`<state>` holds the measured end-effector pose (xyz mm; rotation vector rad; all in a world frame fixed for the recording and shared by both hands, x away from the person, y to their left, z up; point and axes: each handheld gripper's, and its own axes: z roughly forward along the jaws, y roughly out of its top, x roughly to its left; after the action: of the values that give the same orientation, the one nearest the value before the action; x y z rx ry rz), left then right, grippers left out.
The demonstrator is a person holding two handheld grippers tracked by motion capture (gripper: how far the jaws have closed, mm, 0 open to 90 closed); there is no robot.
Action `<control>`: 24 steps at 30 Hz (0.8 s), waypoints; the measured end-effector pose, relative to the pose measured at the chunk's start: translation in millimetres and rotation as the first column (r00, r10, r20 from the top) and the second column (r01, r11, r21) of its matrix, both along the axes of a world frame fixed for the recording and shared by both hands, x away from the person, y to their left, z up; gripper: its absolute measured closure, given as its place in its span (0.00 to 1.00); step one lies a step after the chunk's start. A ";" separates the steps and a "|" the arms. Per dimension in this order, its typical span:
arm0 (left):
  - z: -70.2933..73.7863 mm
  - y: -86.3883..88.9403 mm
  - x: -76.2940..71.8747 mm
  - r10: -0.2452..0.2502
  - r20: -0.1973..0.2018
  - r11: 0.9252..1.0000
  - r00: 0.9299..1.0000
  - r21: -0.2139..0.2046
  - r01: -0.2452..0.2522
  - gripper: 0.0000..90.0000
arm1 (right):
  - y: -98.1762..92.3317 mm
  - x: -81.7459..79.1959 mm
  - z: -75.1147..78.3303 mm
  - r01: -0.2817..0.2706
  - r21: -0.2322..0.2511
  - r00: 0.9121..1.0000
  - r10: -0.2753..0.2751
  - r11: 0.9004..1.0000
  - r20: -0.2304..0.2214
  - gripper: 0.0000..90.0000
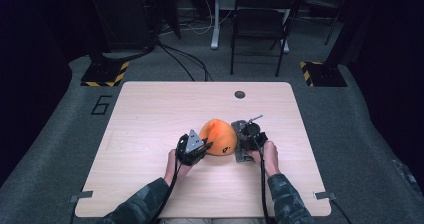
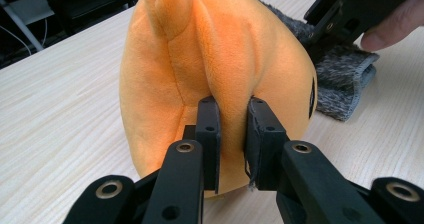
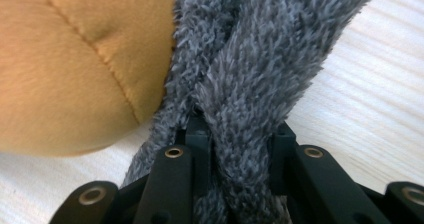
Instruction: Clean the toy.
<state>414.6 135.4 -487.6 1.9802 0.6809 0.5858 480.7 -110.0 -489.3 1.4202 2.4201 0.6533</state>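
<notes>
The round soft plush toy (image 1: 218,137) is bright orange with a small black mark. The fuzzy cloth (image 3: 260,59) is dark grey. The wooden counter (image 1: 150,114) is pale tan. Both tongs (image 2: 232,134) (image 3: 240,149) are black.

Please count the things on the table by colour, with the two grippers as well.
Orange plush toy: 1
Grey fuzzy cloth: 1
Black grippers: 2, the left gripper and the right gripper
Total: 4

Two forearms in camouflage sleeves reach in over the near table edge, each hand holding a gripper. The left gripper (image 1: 200,147) is clamped on a fold of orange plush (image 2: 235,84), while the right gripper (image 1: 246,143) pinches grey fuzzy fabric (image 3: 250,84).
</notes>
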 end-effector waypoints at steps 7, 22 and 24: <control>-0.7 0.8 0.7 -0.003 0.001 1.000 1.000 -0.007 0.003 0.86 | -10.1 -9.6 46.6 0.002 0.102 0.993 -0.014 0.995 0.114 0.79; -1.3 -0.1 2.3 -0.011 0.001 0.999 1.000 -0.032 0.011 0.81 | 20.1 -23.9 53.8 -0.106 0.206 0.975 0.060 0.973 0.215 0.80; 0.0 1.1 2.3 -0.019 0.006 0.999 1.000 -0.034 0.019 0.75 | 18.8 -22.1 50.3 -0.098 0.195 0.976 0.056 0.976 0.212 0.80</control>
<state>416.9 136.4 -487.6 1.9506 0.6636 0.5649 458.6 -91.2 -439.1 1.2629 2.3084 1.0399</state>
